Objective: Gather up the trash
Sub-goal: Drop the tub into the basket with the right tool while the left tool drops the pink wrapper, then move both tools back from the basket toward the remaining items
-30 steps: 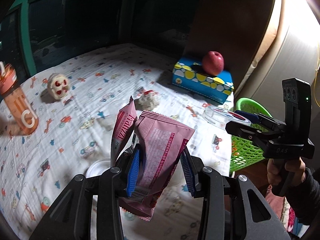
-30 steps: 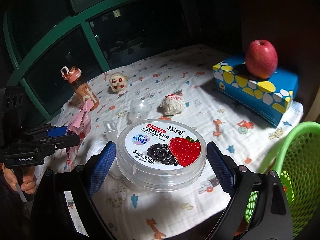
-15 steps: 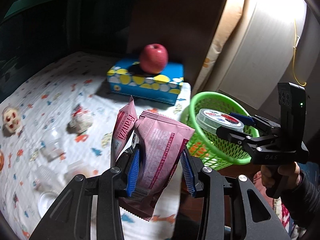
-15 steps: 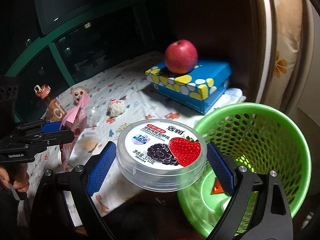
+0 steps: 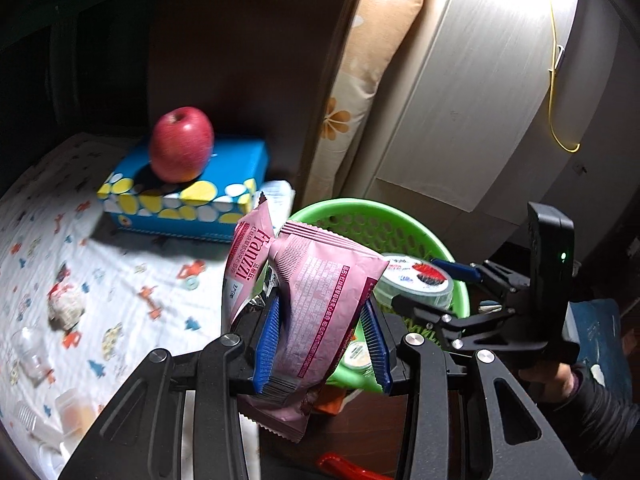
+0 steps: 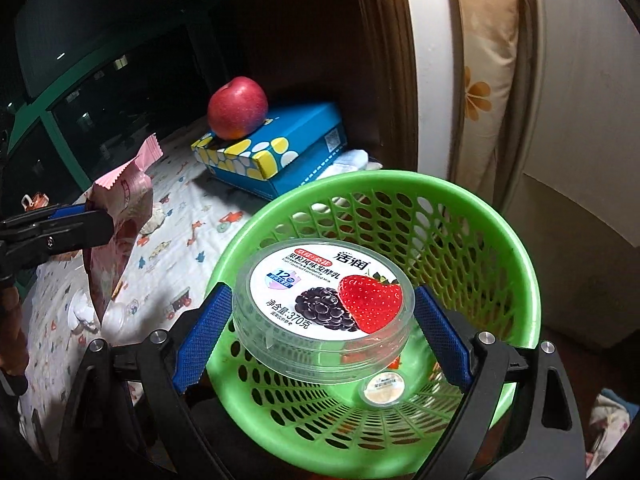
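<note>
Blue-padded right gripper point(image 6: 322, 334) clamps the yogurt tub point(image 6: 323, 308) above the green basket point(image 6: 516, 280). Left gripper point(image 5: 322, 344) pinches a pink wrapper point(image 5: 316, 304); the basket lies at its two o'clock, apple point(image 5: 182, 149) at ten.

- The green basket point(image 6: 516, 280) opened upward at lower centre of the right wrist view; the yogurt tub point(image 6: 324, 308) in the right gripper point(image 6: 320, 336) hung over its mouth.
- A small round lid point(image 6: 382, 390) lay inside it.
- The blue box point(image 6: 280, 152) with the apple point(image 6: 238, 108) stood just beside the rim, upper left.
- The pink wrapper point(image 5: 316, 312) in the left gripper point(image 5: 322, 344) blocked the basket's near side in the left wrist view.
</note>
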A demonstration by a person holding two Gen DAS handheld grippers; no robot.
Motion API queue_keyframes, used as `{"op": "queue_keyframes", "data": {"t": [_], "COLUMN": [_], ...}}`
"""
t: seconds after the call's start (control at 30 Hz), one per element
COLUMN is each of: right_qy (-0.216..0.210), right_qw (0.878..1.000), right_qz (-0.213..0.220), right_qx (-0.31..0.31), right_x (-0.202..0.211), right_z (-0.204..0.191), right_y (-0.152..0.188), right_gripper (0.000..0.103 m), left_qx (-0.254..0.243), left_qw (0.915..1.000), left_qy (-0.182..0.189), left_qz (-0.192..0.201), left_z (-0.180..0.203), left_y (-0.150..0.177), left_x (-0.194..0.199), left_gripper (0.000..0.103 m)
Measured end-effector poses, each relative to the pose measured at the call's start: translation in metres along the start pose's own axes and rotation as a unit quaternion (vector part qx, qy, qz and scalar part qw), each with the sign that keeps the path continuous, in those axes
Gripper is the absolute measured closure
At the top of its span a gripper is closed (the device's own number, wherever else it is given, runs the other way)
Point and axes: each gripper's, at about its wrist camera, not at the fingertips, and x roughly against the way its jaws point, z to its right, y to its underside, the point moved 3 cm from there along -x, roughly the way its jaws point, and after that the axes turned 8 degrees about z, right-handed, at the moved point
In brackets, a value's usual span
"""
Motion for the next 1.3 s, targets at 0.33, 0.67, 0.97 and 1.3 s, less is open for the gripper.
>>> {"op": "queue_keyframes", "data": {"t": [0.33,0.67,0.97,1.3], "right_qy": [0.024,0.036,0.04,0.019], "right_qw": [1.0,0.999,0.998,0.999], "right_qz": [0.002,0.024,0.041,0.047], "right_qx": [-0.009,-0.025,-0.03,-0.014], "right_x": [0.009,0.034,0.05,0.054], "right_z": [0.027,0.044,0.044,0.02], "right_y": [0.01,0.012,0.011,0.01], "right_gripper": [0.008,0.008,0.008,0.008], "left_qx": [0.01,0.03,0.041,0.049], "left_qw": [0.9991,0.9975,0.9962,0.9981], "left_qy": [0.041,0.059,0.066,0.027], "left_qz": [-0.011,-0.025,-0.04,-0.027], "left_z": [0.034,0.044,0.045,0.021], "left_y": [-0.009,-0.002,0.008,0.024], "left_x": [-0.041,-0.068,-0.077,-0.046], "left_gripper": [0.065,0.058,0.044,0.044]}}
